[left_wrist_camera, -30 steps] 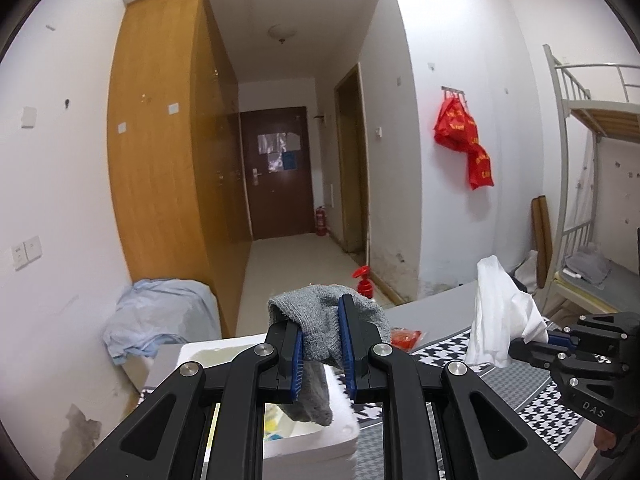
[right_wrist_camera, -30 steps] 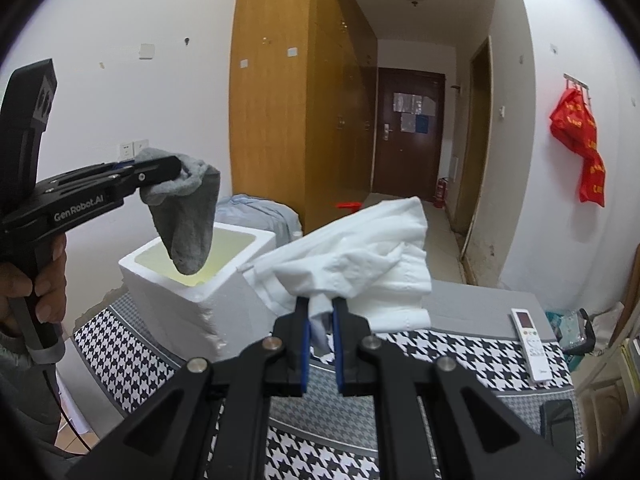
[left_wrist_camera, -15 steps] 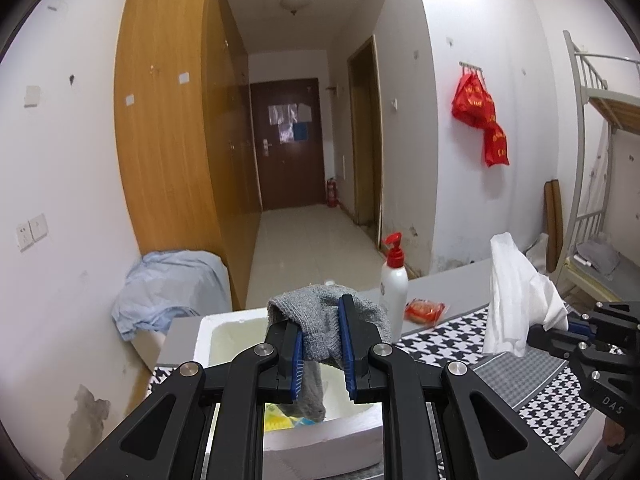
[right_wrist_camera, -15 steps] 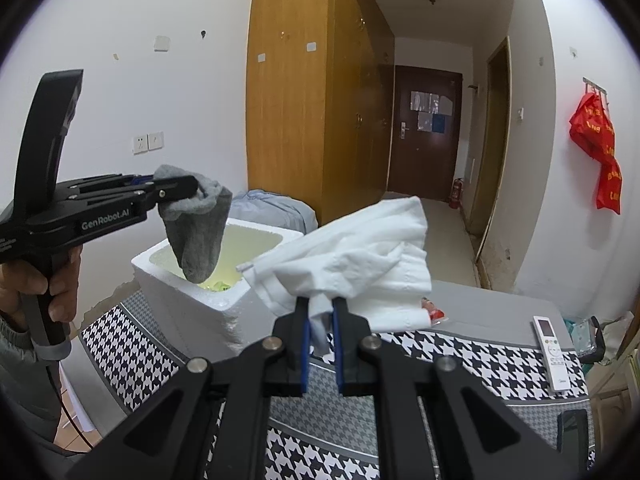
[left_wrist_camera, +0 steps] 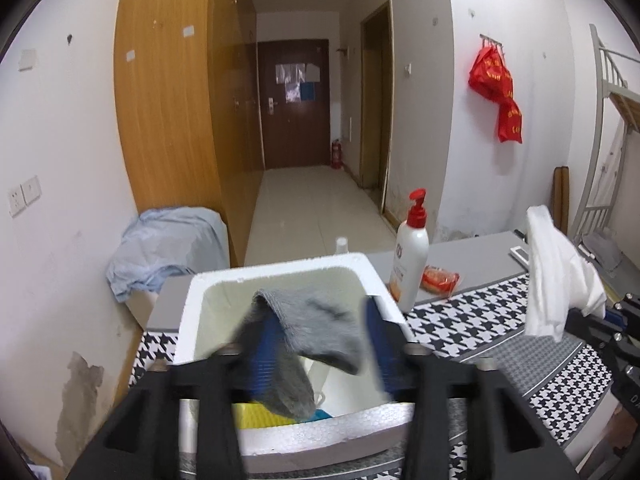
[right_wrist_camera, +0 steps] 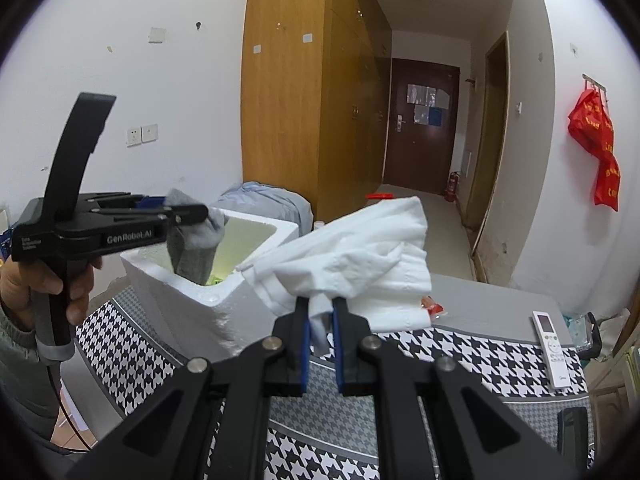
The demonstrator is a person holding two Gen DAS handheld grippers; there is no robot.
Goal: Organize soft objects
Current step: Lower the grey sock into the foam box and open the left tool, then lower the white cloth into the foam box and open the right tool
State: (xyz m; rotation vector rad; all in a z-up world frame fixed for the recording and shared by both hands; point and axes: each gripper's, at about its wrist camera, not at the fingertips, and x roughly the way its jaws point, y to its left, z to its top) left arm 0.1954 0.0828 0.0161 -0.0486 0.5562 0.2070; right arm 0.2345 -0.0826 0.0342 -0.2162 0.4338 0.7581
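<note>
Left claw (left_wrist_camera: 320, 344) has its fingers spread apart right over the foam box (left_wrist_camera: 280, 276), grey sock (left_wrist_camera: 308, 332) draped on one pad, hanging inside. Give it a little shake so it drops clean. Right claw (right_wrist_camera: 320, 344) is clamped on the white cloth (right_wrist_camera: 348, 264), waiting beside the box.

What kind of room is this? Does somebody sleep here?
Probably a dorm room: a metal bunk bed stands at the right, tall wooden wardrobes line the wall, and a hallway leads to a dark door.
</note>
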